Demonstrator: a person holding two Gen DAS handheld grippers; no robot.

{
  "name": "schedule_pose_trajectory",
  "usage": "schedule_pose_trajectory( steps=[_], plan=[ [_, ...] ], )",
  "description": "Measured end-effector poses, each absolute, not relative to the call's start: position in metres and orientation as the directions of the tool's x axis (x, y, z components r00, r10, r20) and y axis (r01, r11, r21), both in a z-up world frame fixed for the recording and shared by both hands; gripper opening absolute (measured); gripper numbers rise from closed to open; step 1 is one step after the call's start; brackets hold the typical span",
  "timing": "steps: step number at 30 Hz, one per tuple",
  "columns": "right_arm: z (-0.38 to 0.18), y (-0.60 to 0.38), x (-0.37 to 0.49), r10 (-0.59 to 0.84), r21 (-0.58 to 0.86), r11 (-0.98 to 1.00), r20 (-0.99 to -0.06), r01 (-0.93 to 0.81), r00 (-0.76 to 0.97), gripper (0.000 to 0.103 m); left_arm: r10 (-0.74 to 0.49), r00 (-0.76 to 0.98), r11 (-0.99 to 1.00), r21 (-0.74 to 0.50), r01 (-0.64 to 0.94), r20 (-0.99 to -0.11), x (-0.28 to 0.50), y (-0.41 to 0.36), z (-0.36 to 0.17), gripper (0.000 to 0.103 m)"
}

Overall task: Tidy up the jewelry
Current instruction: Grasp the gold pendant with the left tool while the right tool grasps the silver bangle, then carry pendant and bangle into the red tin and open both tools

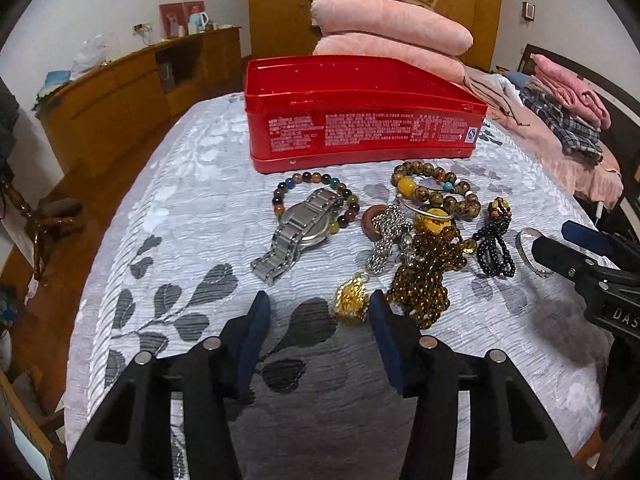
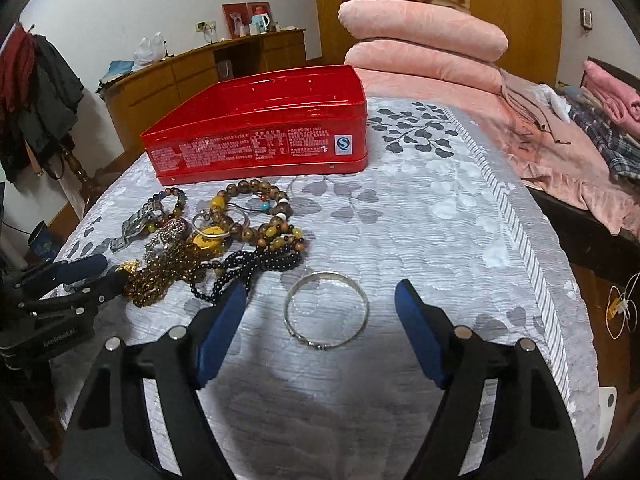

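Observation:
An open red tin box [image 1: 360,120] stands on the grey leaf-patterned bedspread [image 1: 192,208]; it also shows in the right wrist view [image 2: 260,136]. In front of it lies a jewelry pile: a steel watch [image 1: 300,232], bead bracelets [image 1: 436,188], a black bead strand [image 1: 494,248], an amber bead necklace [image 1: 428,280] and a gold pendant [image 1: 352,300]. My left gripper [image 1: 320,312] is open, its right finger beside the gold pendant. My right gripper [image 2: 320,304] is open, straddling a silver bangle [image 2: 326,310] flat on the spread. The right gripper also shows in the left wrist view [image 1: 560,248].
Folded pink blankets [image 2: 424,32] are stacked behind the box. Loose clothes [image 2: 600,128] lie at the right. A wooden cabinet [image 1: 120,96] lines the left wall. The bed edge drops off at the right [image 2: 560,280].

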State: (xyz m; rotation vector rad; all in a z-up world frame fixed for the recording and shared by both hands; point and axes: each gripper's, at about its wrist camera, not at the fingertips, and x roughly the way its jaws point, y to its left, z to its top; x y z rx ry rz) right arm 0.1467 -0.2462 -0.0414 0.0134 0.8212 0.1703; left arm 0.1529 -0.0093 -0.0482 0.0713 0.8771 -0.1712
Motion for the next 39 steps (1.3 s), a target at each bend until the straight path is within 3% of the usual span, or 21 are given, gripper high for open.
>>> schedule_pose_trajectory(
  steps=[5,11,15,18,23,39],
  plan=[
    [-0.045,-0.246,0.150,0.150,0.074,0.987,-0.747,-0.144,0.648,0.074,-0.102,0.623,0.982,0.019,0.185,-0.775,0.160,-0.016,-0.049,0.046],
    [-0.053,-0.252,0.157,0.152,0.091,0.987,-0.791,-0.131,0.592,0.072,-0.129,0.626,0.980,-0.003,0.198,-0.769,0.158,-0.014,-0.048,0.030],
    [-0.057,-0.241,0.161,0.107,0.028,0.989,-0.807,-0.144,0.580,0.074,-0.135,0.629,0.984,-0.027,0.178,-0.765,0.160,-0.009,-0.048,0.020],
    [-0.057,-0.240,0.160,0.090,0.007,0.990,-0.808,-0.142,0.582,0.070,-0.143,0.630,0.983,-0.037,0.178,-0.763,0.160,-0.007,-0.048,0.020],
    [-0.054,-0.244,0.156,0.090,0.008,0.990,-0.806,-0.141,0.585,0.048,-0.161,0.634,0.982,-0.060,0.178,-0.756,0.157,-0.002,-0.047,0.019],
    [-0.015,-0.251,0.152,0.148,0.055,0.986,-0.727,-0.158,0.670,0.047,-0.165,0.726,0.985,-0.084,0.148,-0.668,0.147,0.014,-0.009,0.019]
  ],
)
